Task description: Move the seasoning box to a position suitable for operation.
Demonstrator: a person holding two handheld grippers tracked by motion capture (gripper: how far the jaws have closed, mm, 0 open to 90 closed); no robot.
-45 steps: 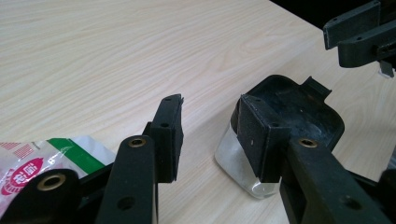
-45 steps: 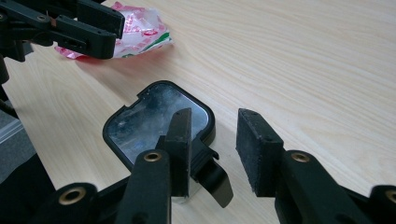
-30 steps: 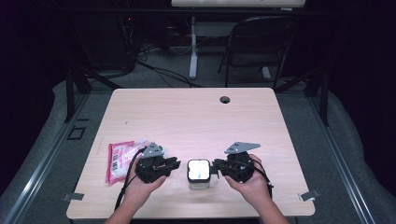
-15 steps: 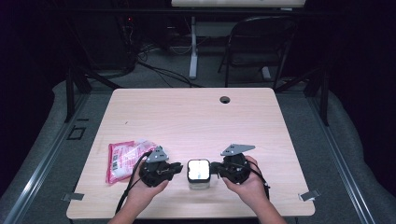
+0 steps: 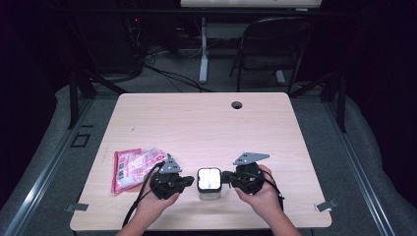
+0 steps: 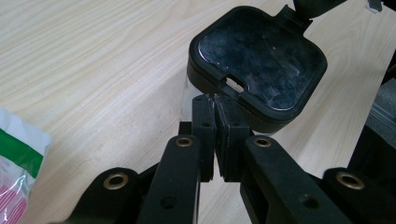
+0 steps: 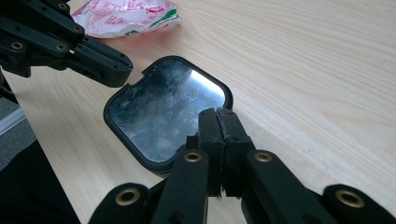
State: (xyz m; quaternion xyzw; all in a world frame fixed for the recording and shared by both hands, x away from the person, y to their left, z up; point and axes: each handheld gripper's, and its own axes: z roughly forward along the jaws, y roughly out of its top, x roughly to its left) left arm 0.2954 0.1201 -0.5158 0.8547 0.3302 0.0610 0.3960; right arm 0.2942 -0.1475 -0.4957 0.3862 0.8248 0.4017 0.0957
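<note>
Packet point(image 5: 134, 167) in red, white and green lay flat on the table point(image 5: 206, 123), just beyond and to the outer side of the left gripper point(image 5: 186, 181); in the left gripper view its corner point(image 6: 18, 168) showed at the lower left edge, clear of the jaws.

Left gripper sat in the person's left hand point(image 5: 152, 201), pointed inward at the container point(image 5: 209, 183). In its own view point(image 6: 215, 105) the jaws were pressed together, no gap visible, nothing between them. Tips sat against the container's clear side wall just under the rim of the dark lid point(image 6: 259, 60); contact looked likely but I couldn't confirm it.

Container stood upright near the front table edge, directly between the two grippers, lid on.

Right gripper point(image 5: 226, 178) was in the right hand point(image 5: 260, 196), pointed inward from the opposite side. In its view point(image 7: 219, 116) the jaws were also closed flat on each other, holding nothing, tips overlapping the near edge of the lid point(image 7: 163, 112). The left gripper's tip point(image 7: 116, 70) showed at the far corner of the lid.
</note>
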